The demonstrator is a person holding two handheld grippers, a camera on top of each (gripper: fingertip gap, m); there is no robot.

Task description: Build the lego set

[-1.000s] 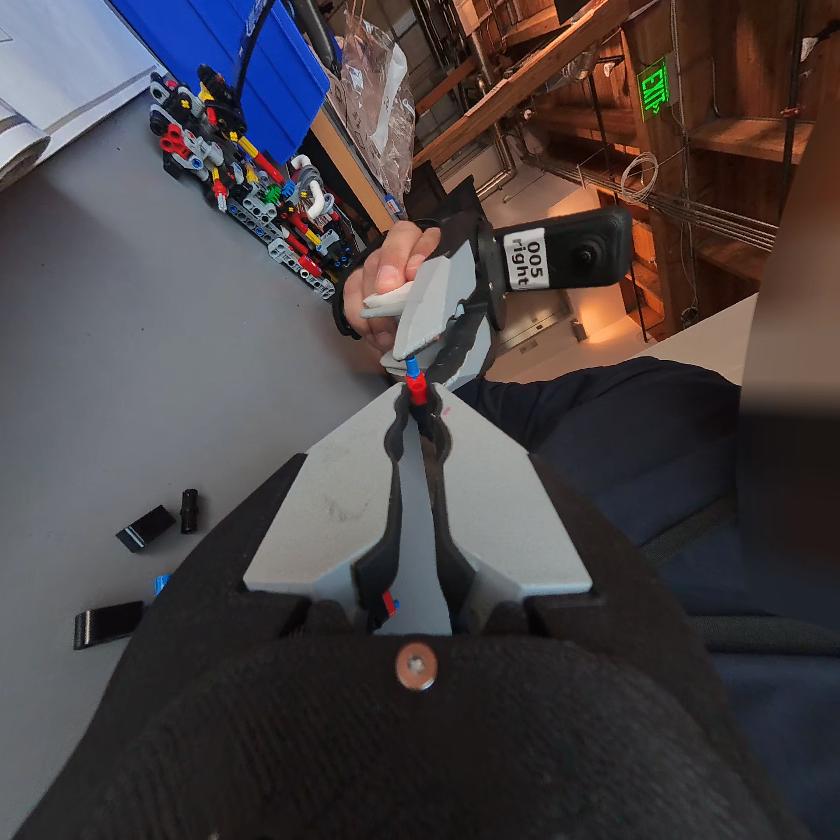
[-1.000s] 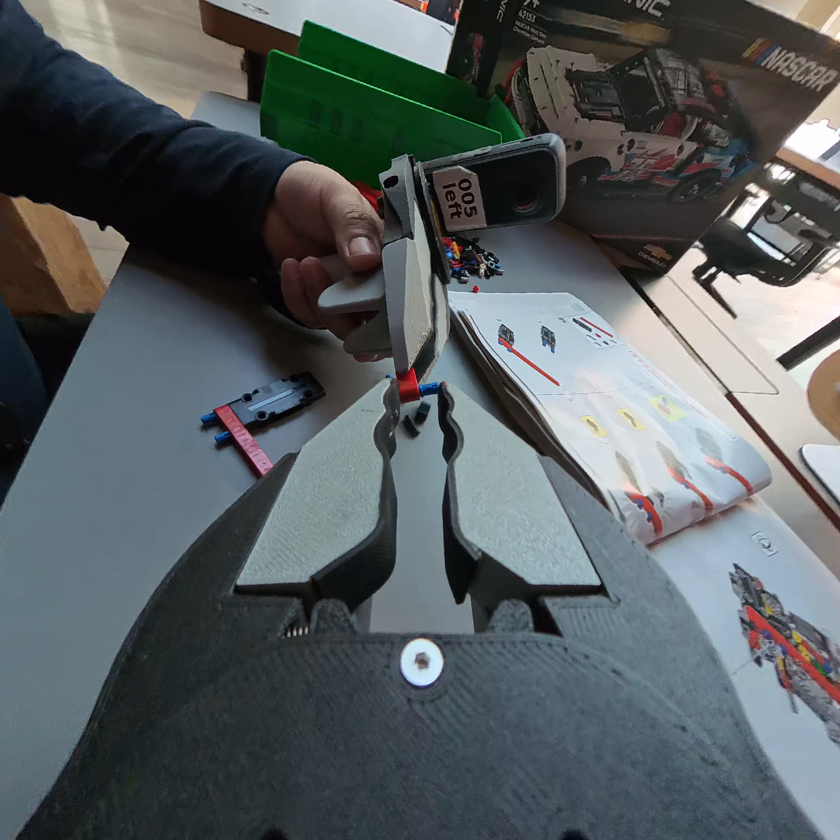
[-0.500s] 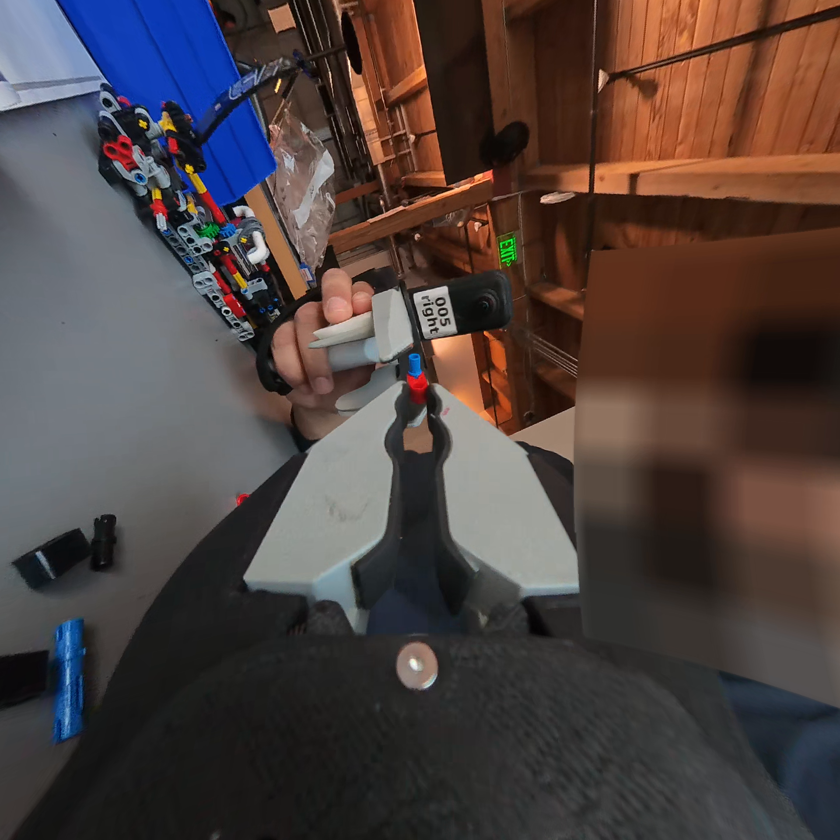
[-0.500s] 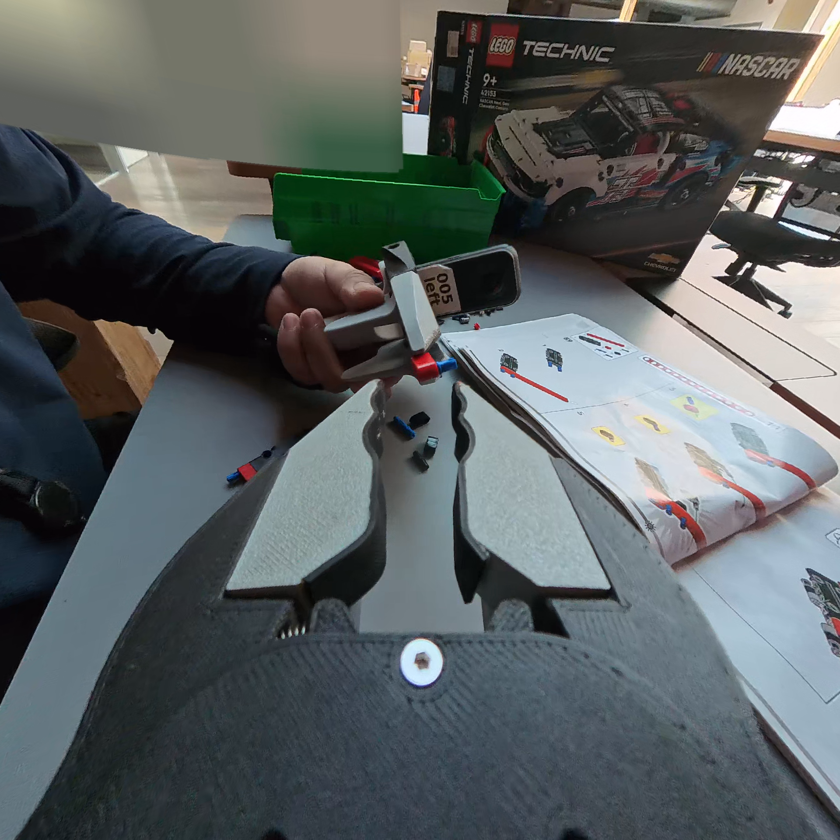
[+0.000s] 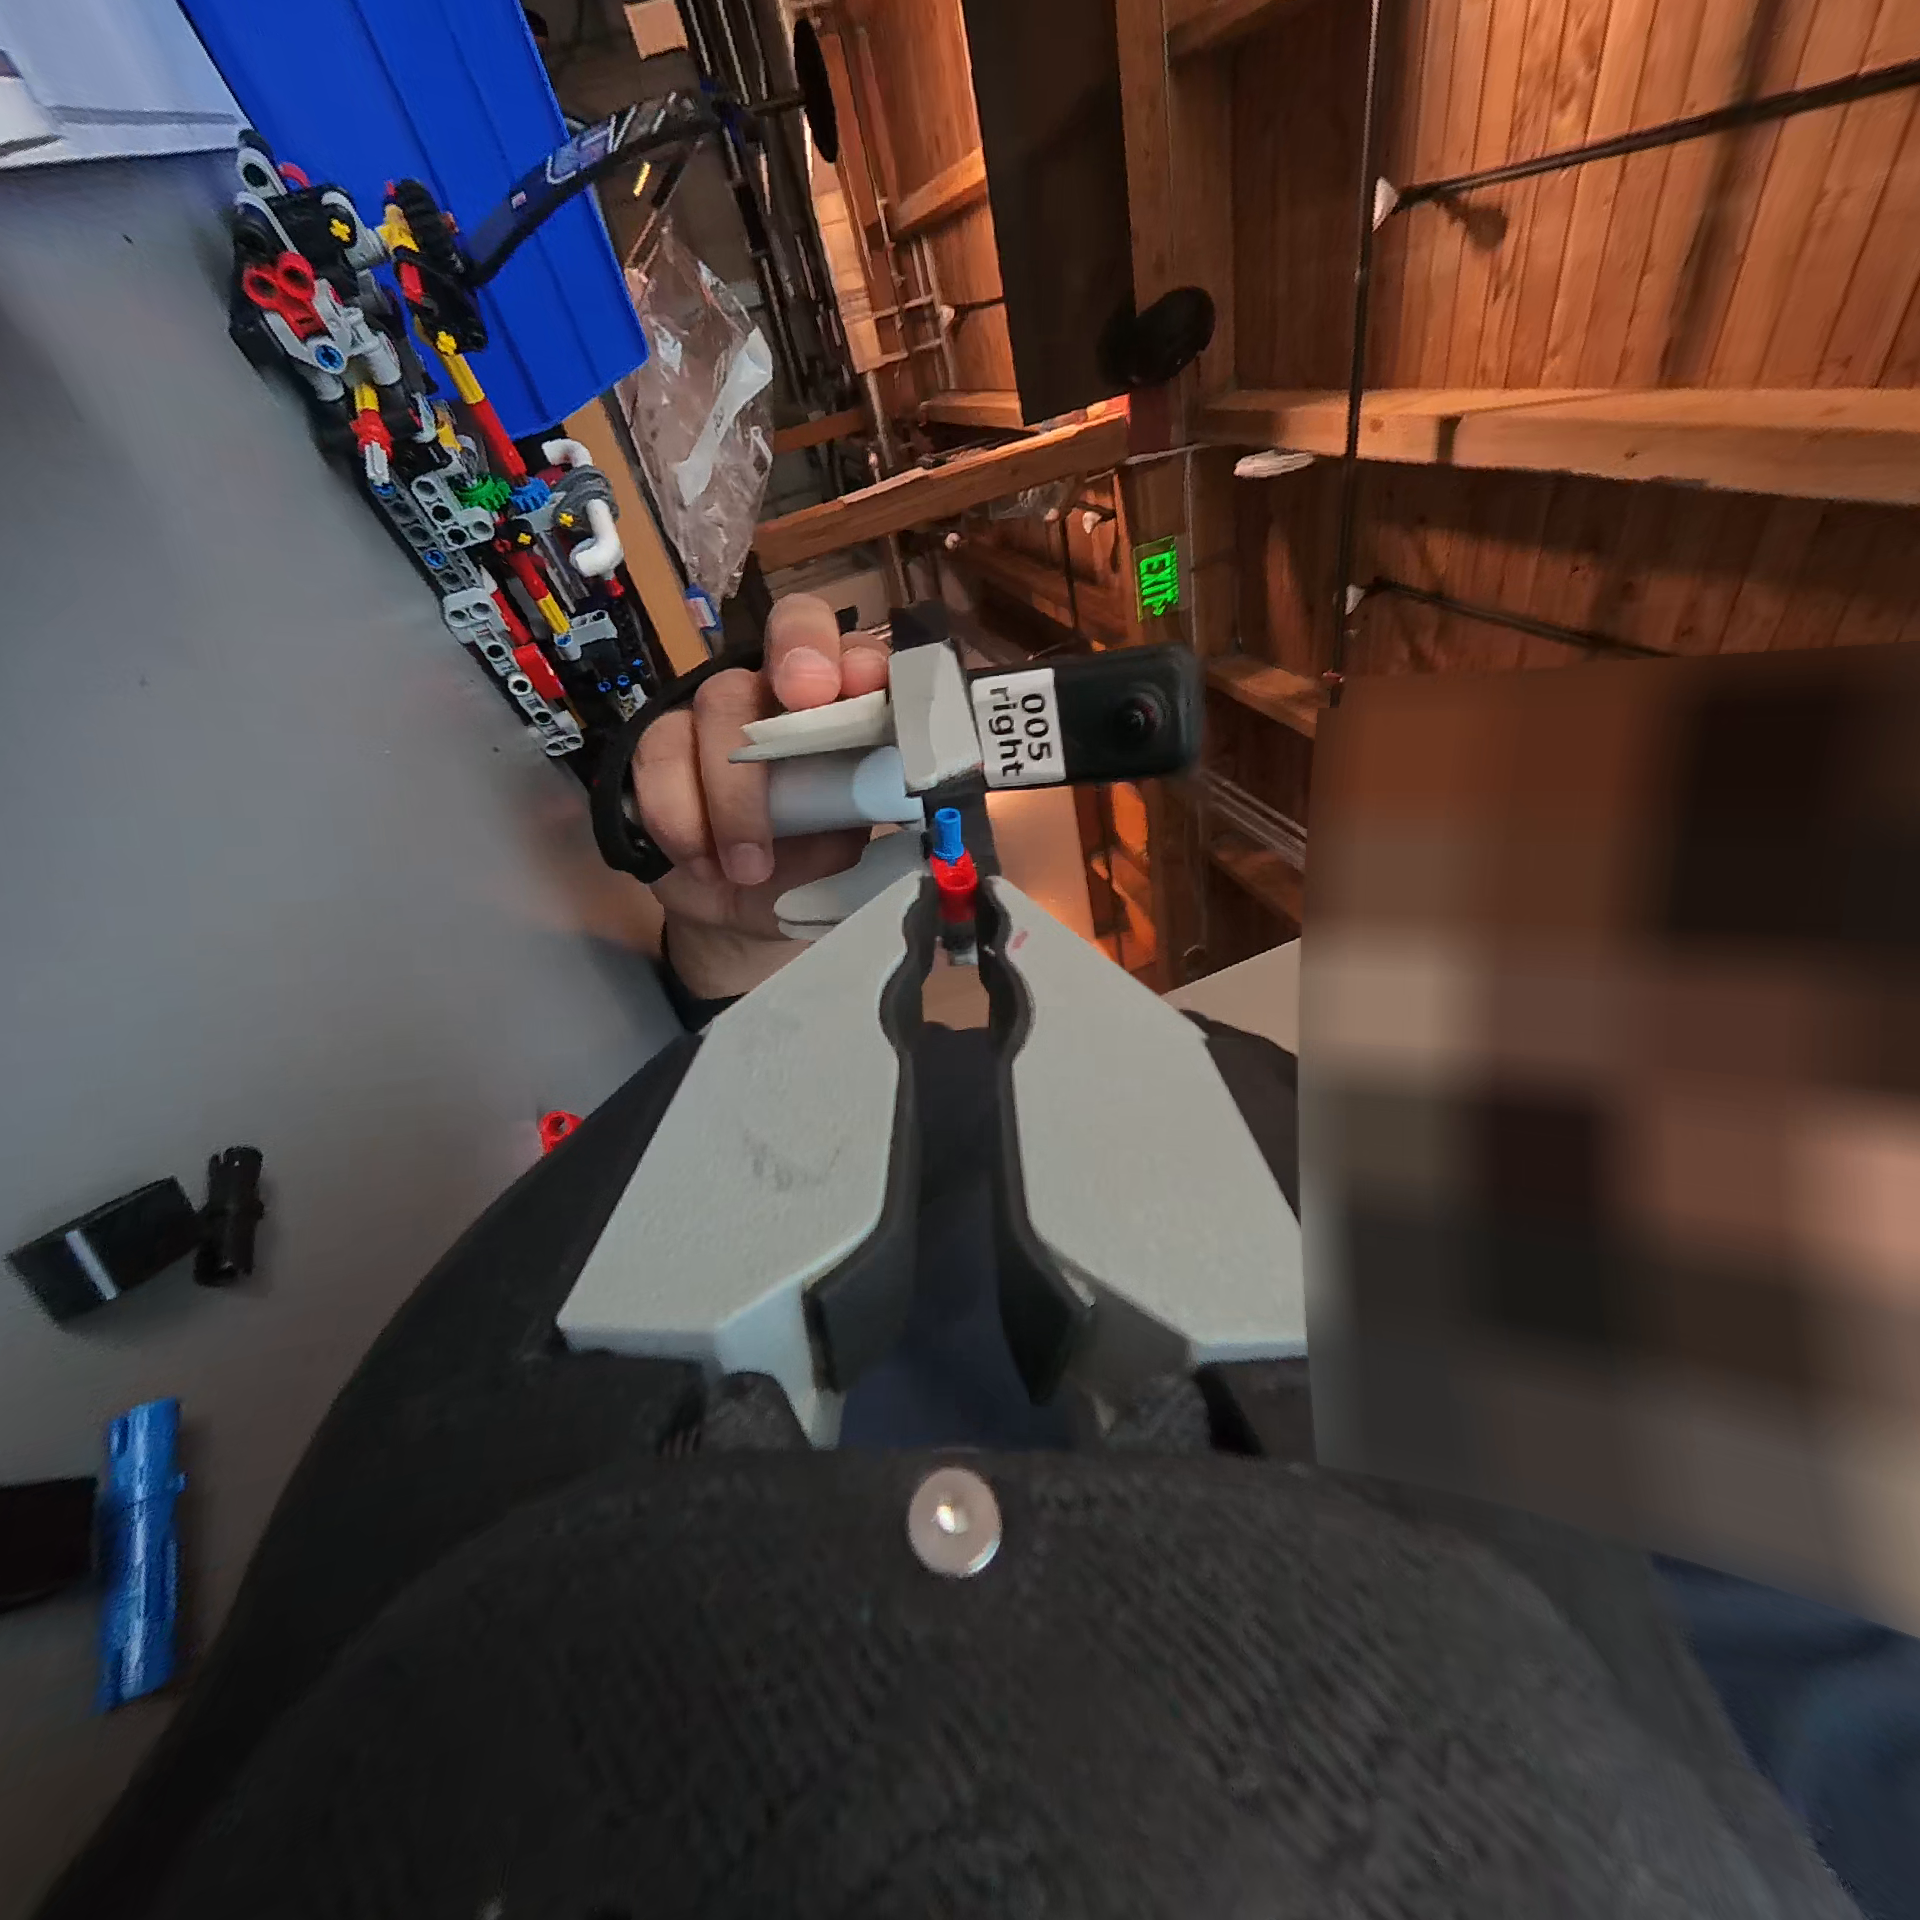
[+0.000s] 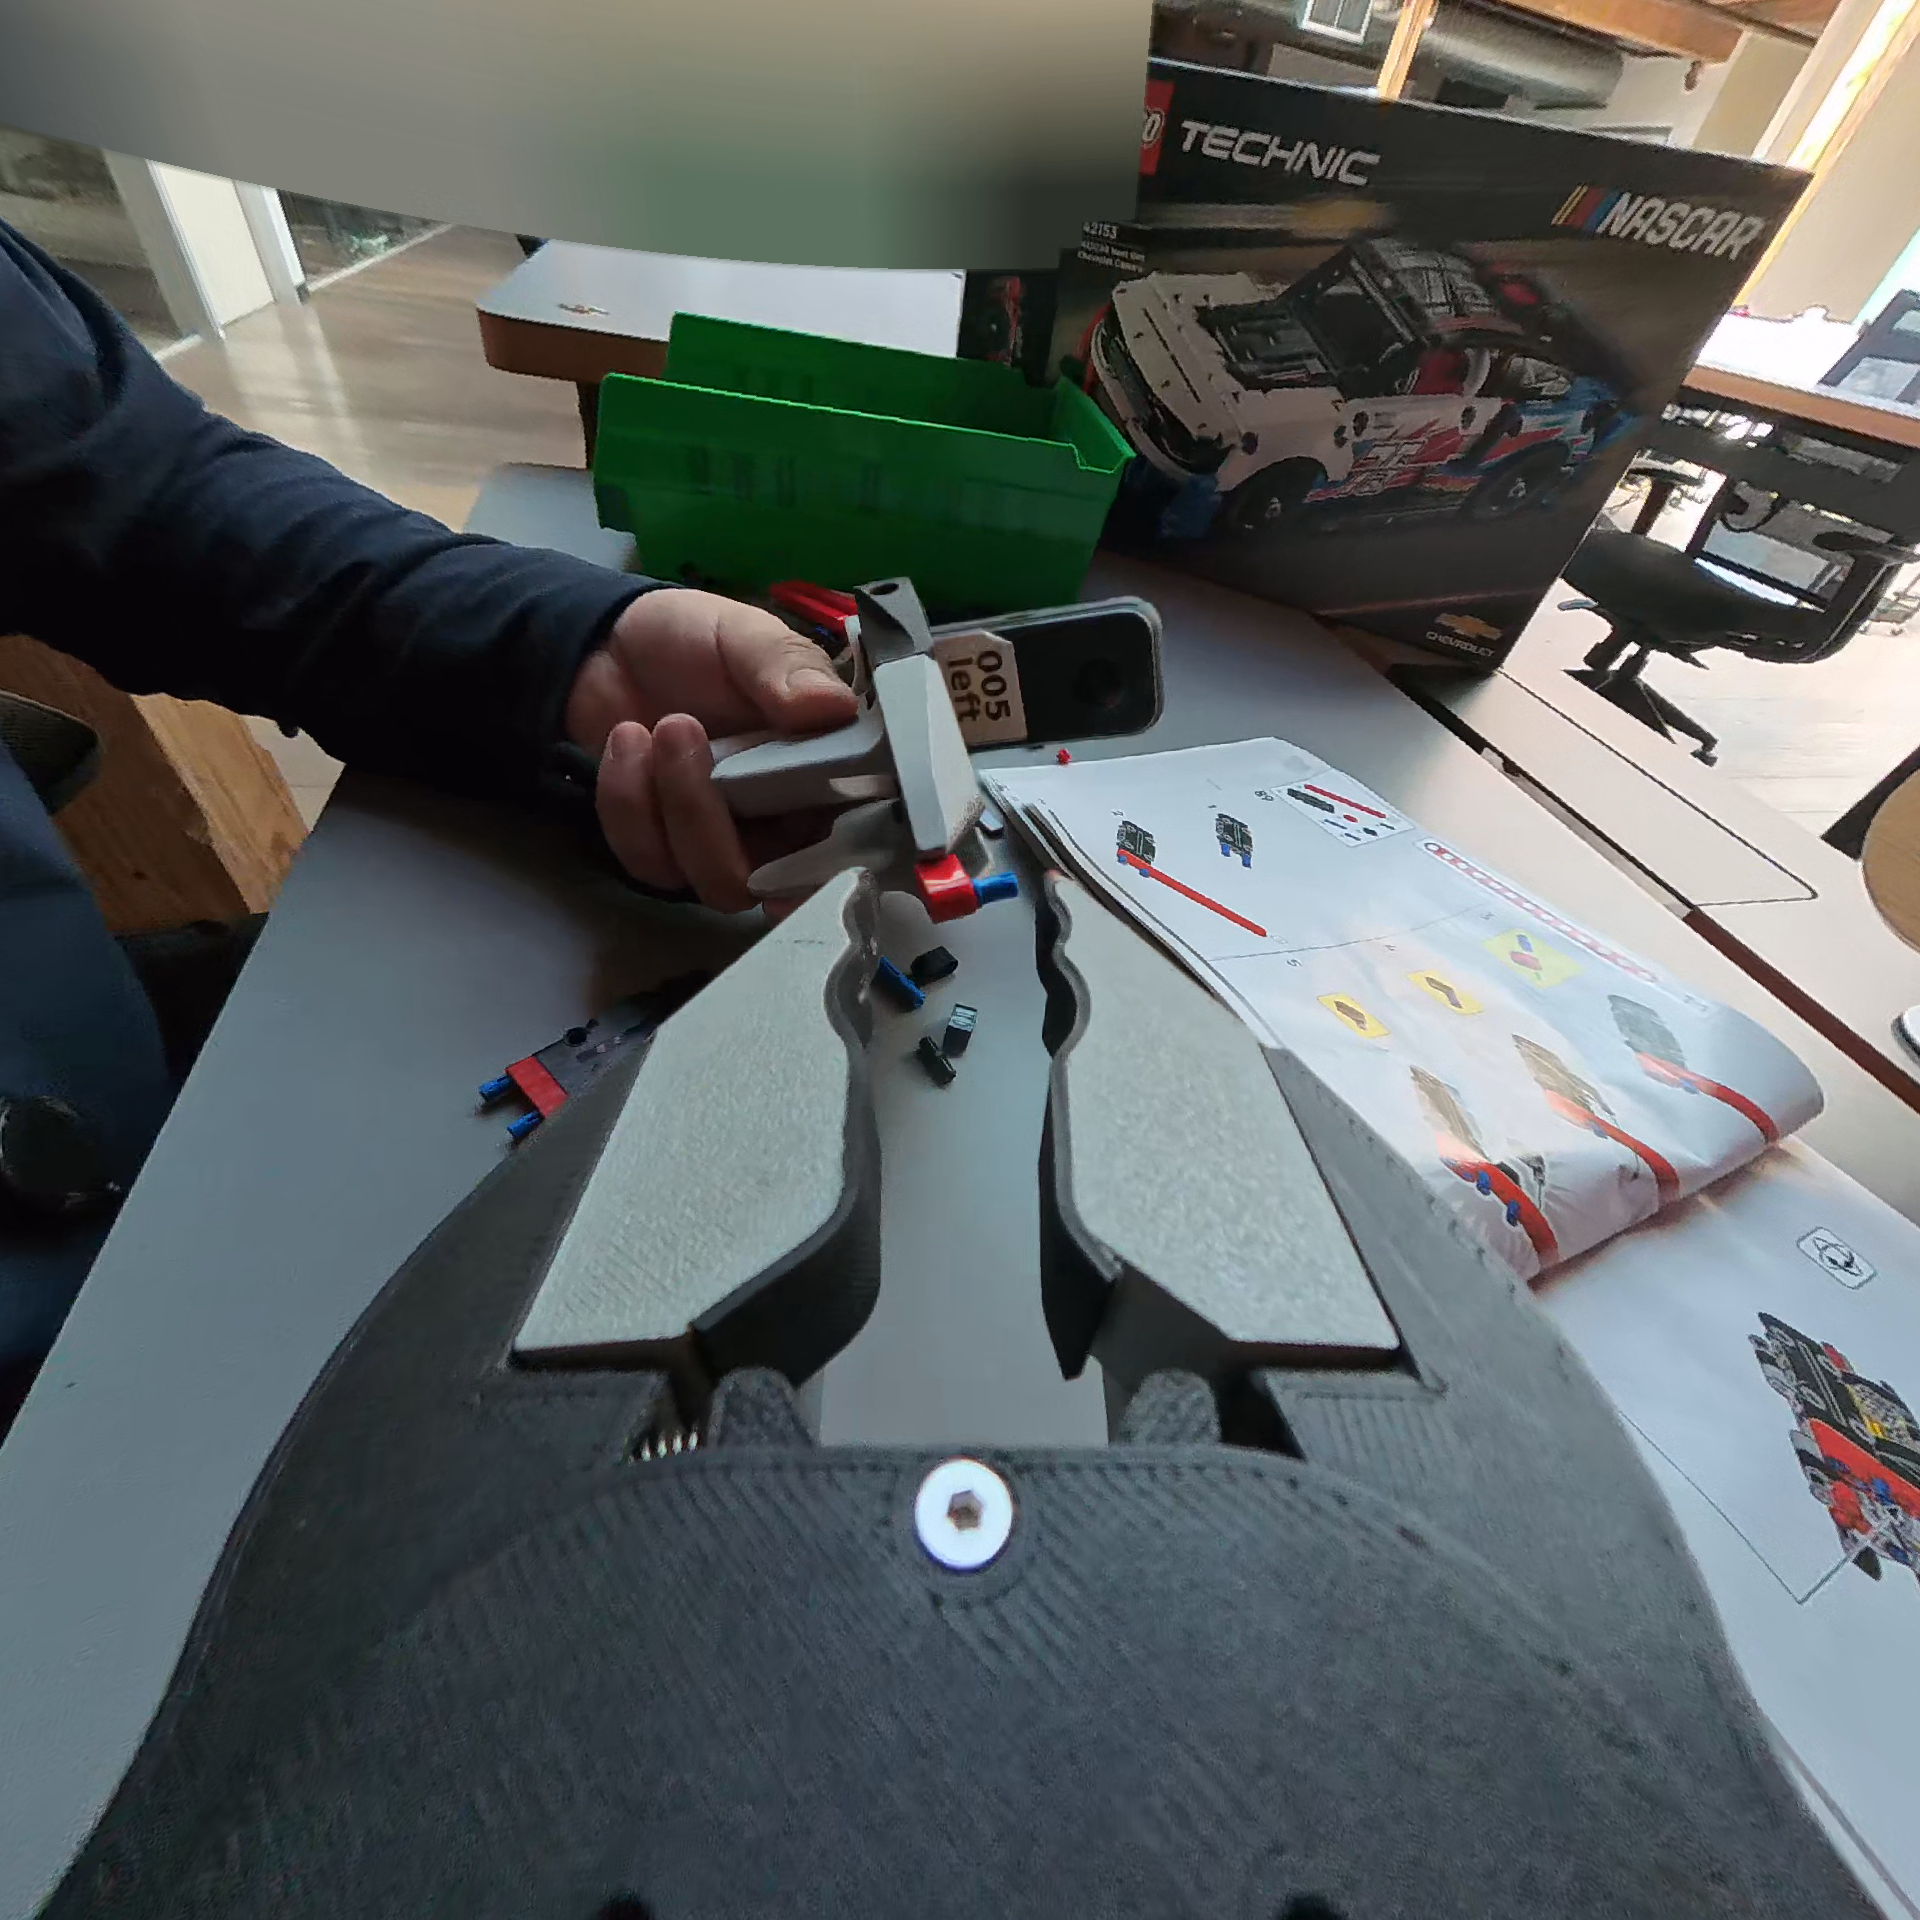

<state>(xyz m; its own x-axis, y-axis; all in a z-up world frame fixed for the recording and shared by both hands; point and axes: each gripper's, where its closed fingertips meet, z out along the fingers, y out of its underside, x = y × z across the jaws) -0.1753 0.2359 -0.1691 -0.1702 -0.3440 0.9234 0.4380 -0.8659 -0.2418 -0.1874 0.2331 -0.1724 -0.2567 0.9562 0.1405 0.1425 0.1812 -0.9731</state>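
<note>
the left gripper (image 5: 954, 902), its flat grey fingers lined with wavy black pads, pinches a small glossy red connector (image 5: 953, 881) at the very tips, a ribbed blue pin (image 5: 945, 831) sticking out of it. the right gripper (image 6: 951, 914) stands wide with nothing held, its tips just beside that red piece, above the smooth grey counter (image 6: 364, 987). small black and blue pins (image 6: 940, 1029) lie under it, a glossy booklet (image 6: 1403, 997) to its right.

Daylight is coming in from the windows (image 6: 1860, 62) at right, washing the booklet (image 6: 1455, 997) pale. Warm lamps are glowing on the wooden ceiling (image 5: 1558, 312). Wide-angle edges are bending; the desk (image 5: 156, 831) is smearing with motion blur.
</note>
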